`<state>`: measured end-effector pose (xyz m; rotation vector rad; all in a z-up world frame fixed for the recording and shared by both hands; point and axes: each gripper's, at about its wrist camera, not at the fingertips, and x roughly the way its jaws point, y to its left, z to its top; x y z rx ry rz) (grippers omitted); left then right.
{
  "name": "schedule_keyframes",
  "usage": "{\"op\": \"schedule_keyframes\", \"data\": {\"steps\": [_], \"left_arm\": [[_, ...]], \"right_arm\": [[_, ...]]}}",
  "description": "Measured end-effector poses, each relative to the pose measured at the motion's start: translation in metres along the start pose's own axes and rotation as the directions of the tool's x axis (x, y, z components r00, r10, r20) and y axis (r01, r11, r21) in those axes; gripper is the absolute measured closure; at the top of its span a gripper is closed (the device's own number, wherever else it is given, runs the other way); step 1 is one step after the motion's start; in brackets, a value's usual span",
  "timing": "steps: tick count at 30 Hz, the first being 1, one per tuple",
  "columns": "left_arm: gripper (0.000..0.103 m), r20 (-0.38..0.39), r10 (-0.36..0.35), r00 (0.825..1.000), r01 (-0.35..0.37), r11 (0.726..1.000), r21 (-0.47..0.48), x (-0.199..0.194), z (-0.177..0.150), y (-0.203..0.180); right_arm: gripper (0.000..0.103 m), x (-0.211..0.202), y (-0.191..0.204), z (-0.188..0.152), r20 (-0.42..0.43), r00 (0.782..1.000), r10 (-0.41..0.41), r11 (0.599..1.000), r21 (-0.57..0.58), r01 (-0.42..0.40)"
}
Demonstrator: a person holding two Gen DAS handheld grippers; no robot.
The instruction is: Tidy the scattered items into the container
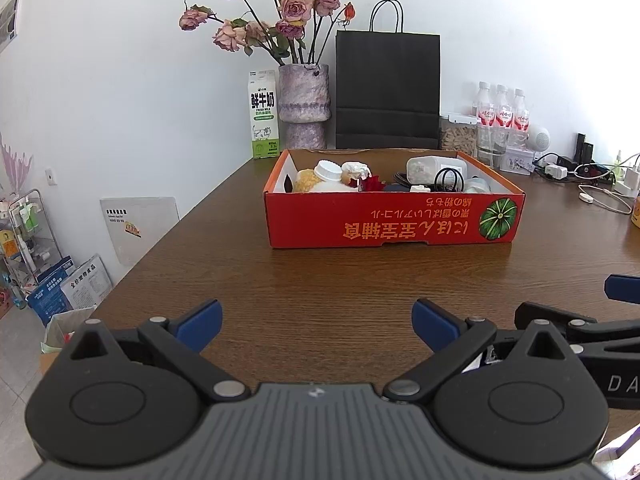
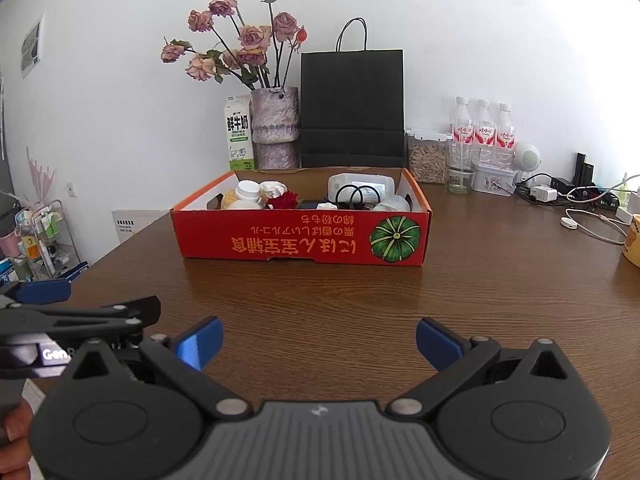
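Both hand-held grippers, left [image 1: 316,326] and right [image 2: 318,344], hover released and empty over bare counter [image 1: 320,280], so reaching back into the full red box [image 1: 394,224] risks dislodging tidied items

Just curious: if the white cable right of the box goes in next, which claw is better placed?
Probably right claw: open, empty, nearer the white cable; left claw sits farther.

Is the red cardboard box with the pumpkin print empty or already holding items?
Holding items. The red cardboard box is open-topped, and a white-capped bottle, a red flower and a coiled black cable show above its front wall.
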<state>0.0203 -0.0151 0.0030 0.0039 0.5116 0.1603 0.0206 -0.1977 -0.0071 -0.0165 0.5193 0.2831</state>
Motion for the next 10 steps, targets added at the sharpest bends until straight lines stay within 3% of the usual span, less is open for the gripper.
{"op": "schedule_keyframes", "data": {"steps": [10], "left_arm": [[0.0,0.008,0.001,1.0,-0.001,1.0,-0.011,-0.0004,-0.0003,0.0004]], "right_arm": [[0.0,0.0014,-0.0003,0.001,0.0,1.0,0.009,1.0,0.005,-0.009]]}}
